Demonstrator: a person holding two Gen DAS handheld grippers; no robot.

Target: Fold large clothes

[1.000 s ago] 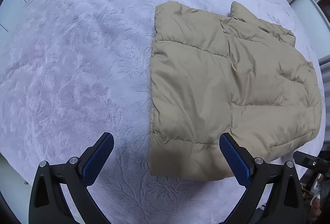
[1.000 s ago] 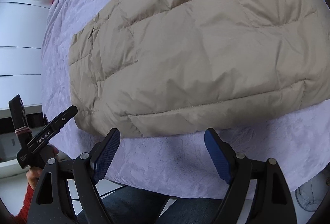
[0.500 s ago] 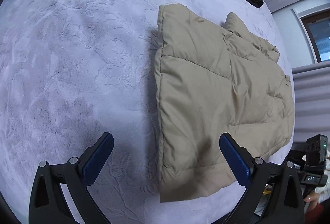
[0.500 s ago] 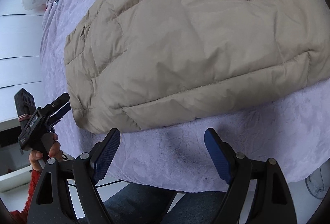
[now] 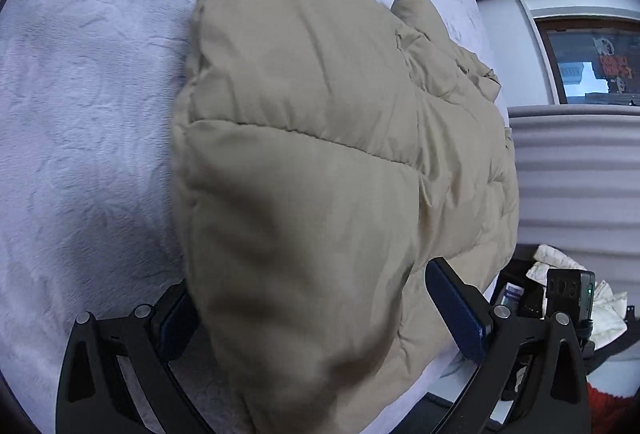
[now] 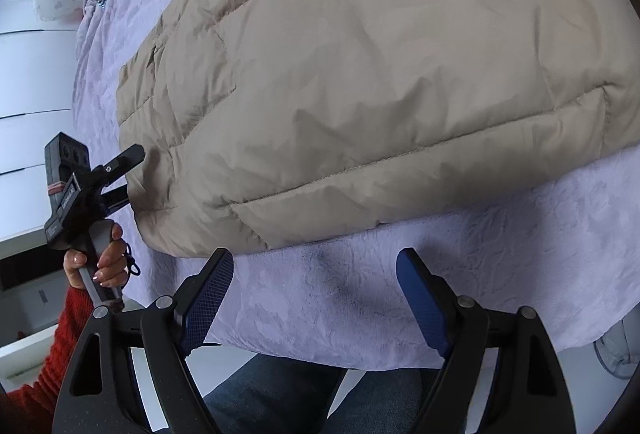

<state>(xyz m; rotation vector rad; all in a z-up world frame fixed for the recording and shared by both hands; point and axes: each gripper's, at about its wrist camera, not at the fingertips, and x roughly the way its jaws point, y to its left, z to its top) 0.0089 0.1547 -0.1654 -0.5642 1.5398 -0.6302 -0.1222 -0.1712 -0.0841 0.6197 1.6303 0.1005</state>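
Tan quilted puffer jacket (image 5: 320,154), folded, puffy, lies flat on lilac bed (image 5: 80,114), one edge near the bed's edge.

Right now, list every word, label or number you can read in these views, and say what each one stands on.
No text can be read with certainty.
White lettering on the body of the left gripper: too small and tilted to read.
Red lettering on the sign in the window: blurred, unreadable.
Label on the small container beside the bed: too small to read.
The beige jacket shows no text.
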